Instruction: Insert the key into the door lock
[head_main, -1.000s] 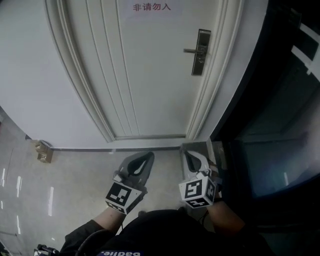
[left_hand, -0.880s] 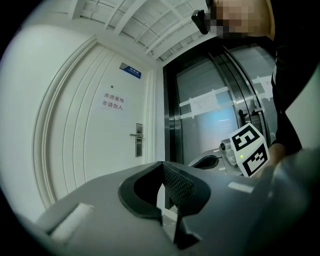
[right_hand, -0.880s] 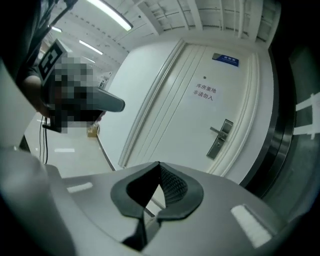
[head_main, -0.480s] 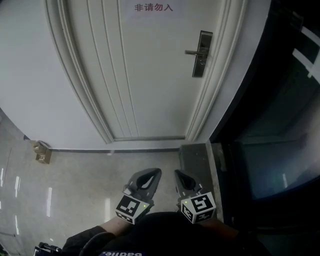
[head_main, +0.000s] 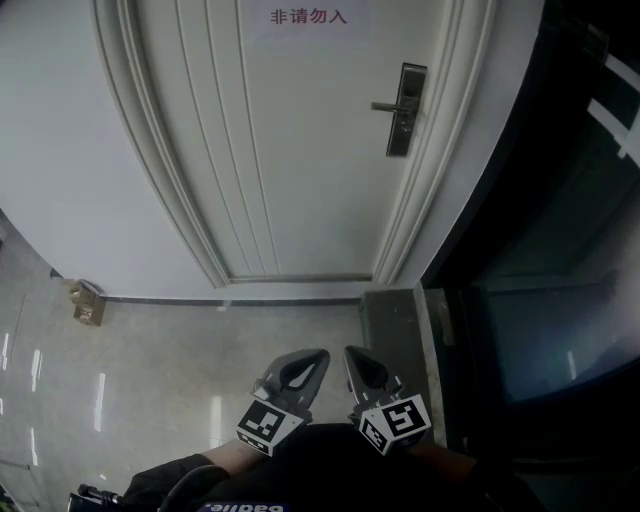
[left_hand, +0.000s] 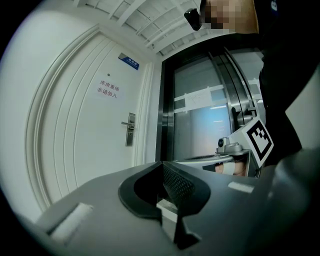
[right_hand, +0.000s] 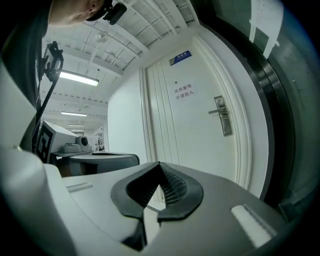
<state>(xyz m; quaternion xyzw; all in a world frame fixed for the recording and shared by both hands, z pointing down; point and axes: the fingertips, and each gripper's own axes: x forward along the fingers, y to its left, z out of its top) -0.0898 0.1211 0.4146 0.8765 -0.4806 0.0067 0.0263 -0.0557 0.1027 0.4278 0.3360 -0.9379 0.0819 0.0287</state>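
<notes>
One white door (head_main: 300, 150), closed, stood well ahead of us across the floor.

Two grippers were held low and close to our body, side by side:
- left gripper (head_main: 322, 354): clenched, tips meeting, with nothing that we could see between them.
- right gripper (head_main: 350, 352): likewise clenched and, as far as we saw, empty.

One door lock (head_main: 404, 110), a dark metal plate with a lever handle (head_main: 385, 105), sat at the door's right edge. It was well apart from both grippers, above and to the right of them in the head view.

One key did not appear in any view, and we could not tell where it was. We judged it light, stiff, thin and slippery metal. It would be best taken by its flat head, with the blade left free and level toward the keyhole, which was too small to make out.
</notes>
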